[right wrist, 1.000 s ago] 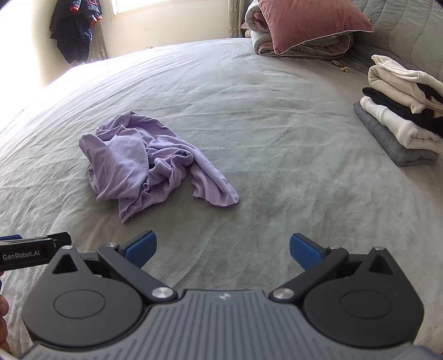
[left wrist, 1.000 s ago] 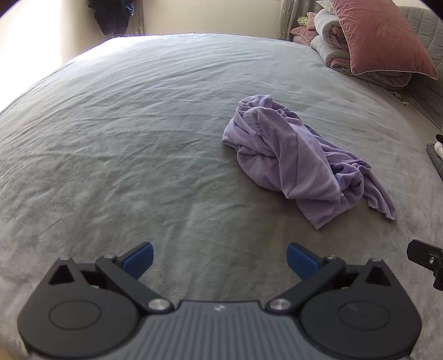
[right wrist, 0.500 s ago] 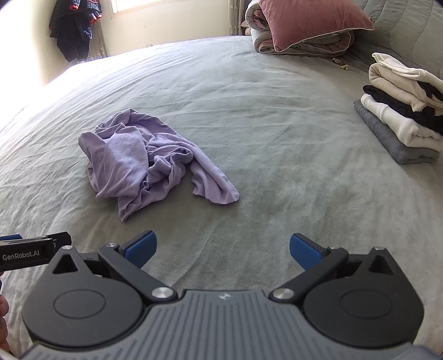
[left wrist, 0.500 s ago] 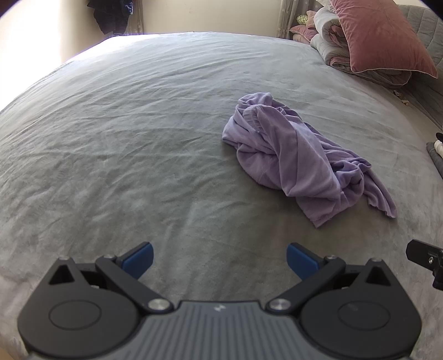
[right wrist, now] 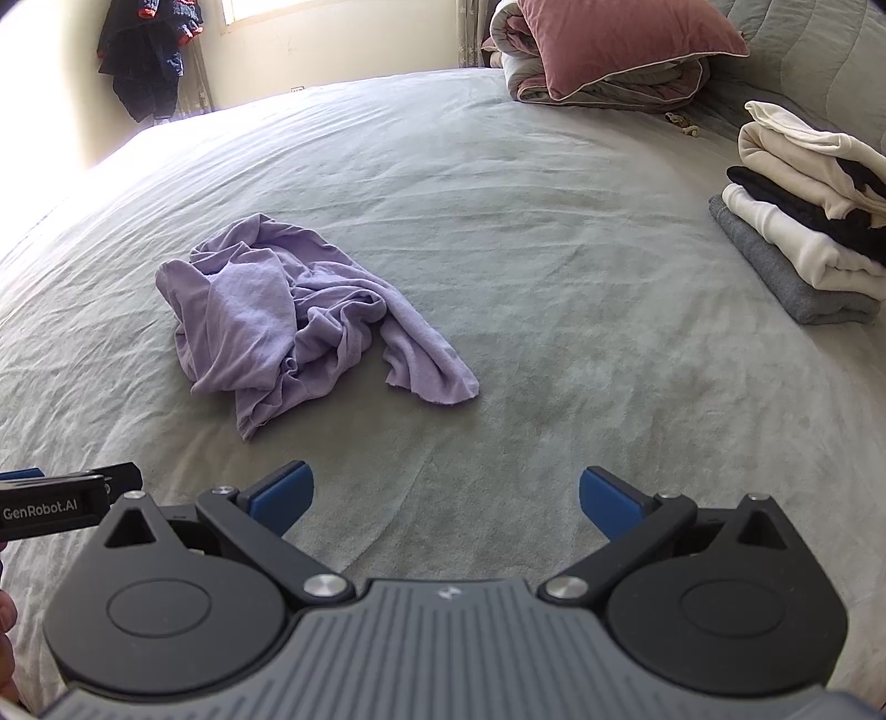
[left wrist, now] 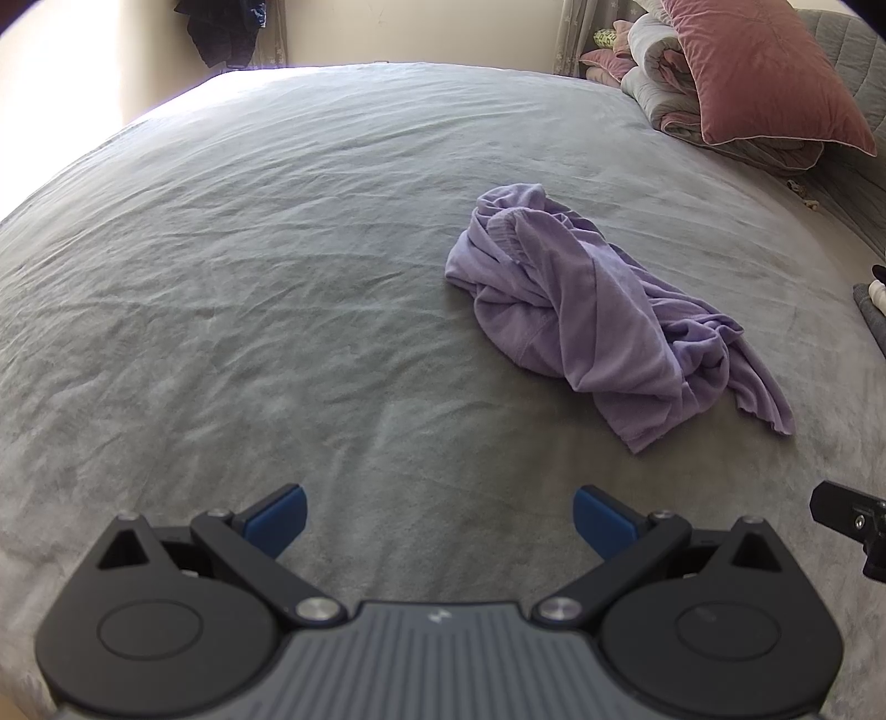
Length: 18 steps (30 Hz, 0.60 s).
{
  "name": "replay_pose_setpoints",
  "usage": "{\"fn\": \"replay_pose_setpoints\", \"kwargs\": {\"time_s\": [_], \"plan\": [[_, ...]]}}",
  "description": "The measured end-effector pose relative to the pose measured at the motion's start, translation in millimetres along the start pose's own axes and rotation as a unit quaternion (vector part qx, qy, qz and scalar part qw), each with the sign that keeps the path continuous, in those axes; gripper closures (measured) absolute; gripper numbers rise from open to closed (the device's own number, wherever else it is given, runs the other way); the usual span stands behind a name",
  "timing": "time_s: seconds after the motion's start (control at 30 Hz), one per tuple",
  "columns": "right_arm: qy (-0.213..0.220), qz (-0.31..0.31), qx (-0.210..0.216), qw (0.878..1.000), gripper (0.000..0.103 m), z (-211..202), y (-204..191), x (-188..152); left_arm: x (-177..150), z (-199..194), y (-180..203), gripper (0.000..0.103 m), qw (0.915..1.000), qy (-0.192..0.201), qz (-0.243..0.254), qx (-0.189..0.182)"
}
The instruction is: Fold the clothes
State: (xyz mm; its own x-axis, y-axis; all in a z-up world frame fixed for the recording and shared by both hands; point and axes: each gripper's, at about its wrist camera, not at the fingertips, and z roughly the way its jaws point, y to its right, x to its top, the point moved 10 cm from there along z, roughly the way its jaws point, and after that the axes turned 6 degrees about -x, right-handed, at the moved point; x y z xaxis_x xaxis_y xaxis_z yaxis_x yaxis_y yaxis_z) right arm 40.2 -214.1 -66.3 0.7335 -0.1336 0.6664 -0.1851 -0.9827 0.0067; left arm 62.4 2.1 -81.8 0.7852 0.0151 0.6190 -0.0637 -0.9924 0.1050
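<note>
Both your grippers are spread wide and hold nothing: the left gripper (left wrist: 437,520) and right gripper (right wrist: 446,495) each hang low over bare grey bedspread (left wrist: 249,288), blue pads well apart.

The lilac garment (left wrist: 598,327) lies crumpled in a heap on the bedspread, roughly mid-bed, nothing touching it. It looks like a t-shirt; I can't confirm more from the bunching. On the far right of the right wrist view a stack of folded clothes (right wrist: 803,221) sits near the bed edge, with a pink pillow (right wrist: 614,44) on rolled bedding beyond it.

The relation that matters:
- From the left gripper the heap is ahead and to the right; from the right gripper it's ahead and to the left. So it sits between your two hands, forward of both.
- Its long axis runs diagonally — far-left to near-right in the left view, with a loose tail trailing toward the near-right end (right wrist: 437,376).
- That tail lies on the right gripper's side, and the bulkier rounded end (left wrist: 509,210) is farther off.

My read: the garment needs opening flat before any fold will hold. The crumpling hides the hem and collar, so I can't tell which edge is which — expect to grab, lift and see.
</note>
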Motion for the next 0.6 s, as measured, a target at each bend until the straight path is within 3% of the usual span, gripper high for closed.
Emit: {"fn": "replay_pose_setpoints", "kwargs": {"time_s": [0.6], "plan": [[0.0, 0.007, 0.002, 1.0, 0.0, -0.6, 1.4, 2.7, -1.9, 1.6, 1.0, 0.0, 1.0, -0.006, 0.006, 0.004]]}}
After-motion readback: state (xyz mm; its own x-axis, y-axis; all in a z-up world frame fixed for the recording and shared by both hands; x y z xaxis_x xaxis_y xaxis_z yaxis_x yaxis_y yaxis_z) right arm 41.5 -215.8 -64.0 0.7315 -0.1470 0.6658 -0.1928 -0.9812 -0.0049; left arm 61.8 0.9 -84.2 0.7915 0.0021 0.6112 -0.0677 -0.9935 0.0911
